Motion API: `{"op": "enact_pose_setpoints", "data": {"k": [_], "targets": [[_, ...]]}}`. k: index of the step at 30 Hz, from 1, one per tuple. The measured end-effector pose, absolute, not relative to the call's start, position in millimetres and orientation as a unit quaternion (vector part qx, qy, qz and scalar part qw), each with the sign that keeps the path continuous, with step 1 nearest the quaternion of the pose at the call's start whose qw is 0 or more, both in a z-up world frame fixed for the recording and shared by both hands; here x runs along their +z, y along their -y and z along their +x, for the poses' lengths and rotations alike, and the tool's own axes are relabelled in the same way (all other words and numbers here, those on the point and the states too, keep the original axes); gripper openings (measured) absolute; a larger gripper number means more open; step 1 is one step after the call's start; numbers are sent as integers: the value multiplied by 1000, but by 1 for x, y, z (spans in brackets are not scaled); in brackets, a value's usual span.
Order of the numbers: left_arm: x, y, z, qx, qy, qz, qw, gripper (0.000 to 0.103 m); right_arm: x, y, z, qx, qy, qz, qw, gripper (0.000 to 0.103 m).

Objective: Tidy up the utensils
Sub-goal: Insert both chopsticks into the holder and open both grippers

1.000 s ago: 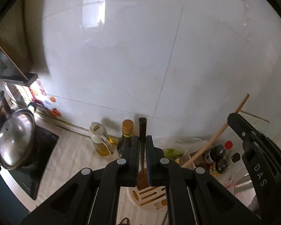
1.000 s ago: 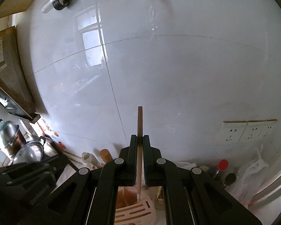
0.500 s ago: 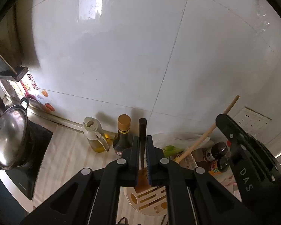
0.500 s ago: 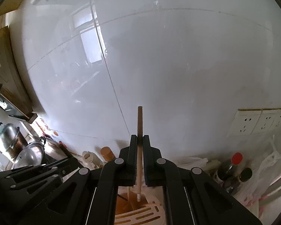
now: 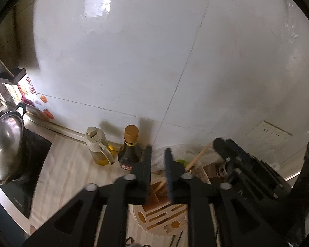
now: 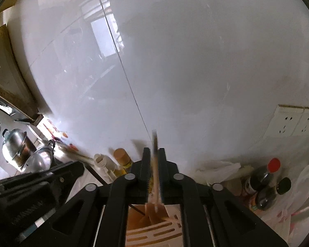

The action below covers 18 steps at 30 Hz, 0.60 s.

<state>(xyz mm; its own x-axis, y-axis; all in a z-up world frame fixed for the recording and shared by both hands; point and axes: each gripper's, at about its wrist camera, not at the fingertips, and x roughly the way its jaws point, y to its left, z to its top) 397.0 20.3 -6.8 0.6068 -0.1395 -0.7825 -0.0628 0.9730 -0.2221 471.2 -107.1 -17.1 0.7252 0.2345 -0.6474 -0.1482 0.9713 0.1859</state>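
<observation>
Both grippers, left gripper (image 5: 157,160) and right gripper (image 6: 154,160), opening since before, one wooden stick (image 6: 155,164) loose between the right's.

Glossy white wall tiles (image 5: 134,61), shiny metal pot lid (image 5: 6,144), pale wood utensil holder (image 5: 162,218), matt blk plastic claws.

The far side is closed by a glossy white tiled wall (image 5: 134,61), crossed by thin grout lines, in which a bright window is reflected. A pale striped countertop (image 5: 72,164) is seen below it. A row of cream wall sockets (image 6: 296,121) is set at the right. At far left, a wooden cabinet edge (image 6: 2,61) is shown.
</observation>
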Motion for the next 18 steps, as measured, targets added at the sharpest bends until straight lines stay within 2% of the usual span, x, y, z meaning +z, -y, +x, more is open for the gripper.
{"op": "enact_pose_setpoints", "data": {"k": [1,2,4,9,10,12,14,17,18], "targets": [[-5,-22,396,-14,-441,-113,890,51,-17,109,470,104,-356,66,926,40],[-2,-25,394,-10,-434,-117,893,68,-16,111,470,104,-357,69,926,48],[4,-32,389,2,-417,-121,901,78,-13,116,466,99,-353,74,928,49],[12,-39,380,24,-399,-107,910,97,-4,127,454,81,-347,71,932,55],[14,-40,376,29,-392,-101,914,101,-3,128,452,73,-347,68,933,58],[17,-42,367,39,-376,-93,921,103,2,133,443,61,-340,64,936,70],[18,-43,359,53,-365,-83,926,103,4,137,432,40,-334,51,940,91],[14,-43,341,61,-347,-68,933,103,4,151,406,23,-327,50,943,102],[10,-42,335,58,-347,-65,934,103,1,156,397,20,-324,50,944,103]]}}
